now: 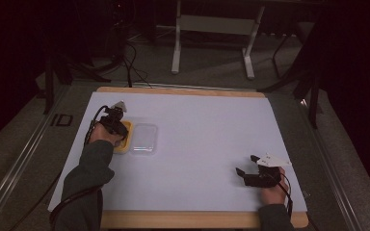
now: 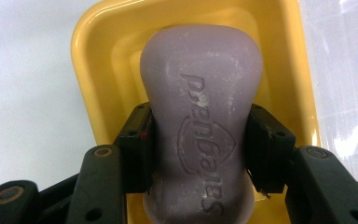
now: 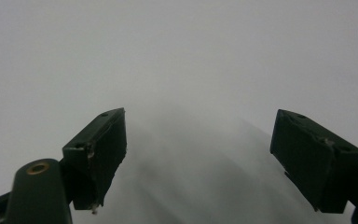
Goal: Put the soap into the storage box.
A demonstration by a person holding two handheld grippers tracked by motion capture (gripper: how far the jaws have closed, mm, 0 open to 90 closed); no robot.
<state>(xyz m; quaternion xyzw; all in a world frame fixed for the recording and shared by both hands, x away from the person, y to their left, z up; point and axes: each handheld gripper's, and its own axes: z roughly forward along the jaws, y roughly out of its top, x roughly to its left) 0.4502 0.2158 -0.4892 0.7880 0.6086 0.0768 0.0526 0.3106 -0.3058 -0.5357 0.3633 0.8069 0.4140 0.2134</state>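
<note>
A pale purple bar of soap (image 2: 200, 121) with embossed lettering lies lengthwise in a yellow soap dish (image 2: 93, 51). My left gripper (image 2: 198, 140) is shut on the bar, its black pads (image 2: 137, 149) pressing both long sides. From above, that gripper (image 1: 115, 126) sits over the yellow dish (image 1: 124, 139) at the left of the white table top (image 1: 197, 125). My right gripper (image 1: 245, 163) rests near the front right, jaws spread wide; in its own view the right gripper (image 3: 200, 140) has only bare white surface between the pads.
A clear plastic lid (image 1: 143, 138) lies just right of the yellow dish, and the lid (image 2: 345, 70) shows at the right edge of the left gripper view. The table has a wooden front edge (image 1: 183, 219). Beyond it stand a desk frame (image 1: 212, 43) and cables on the floor.
</note>
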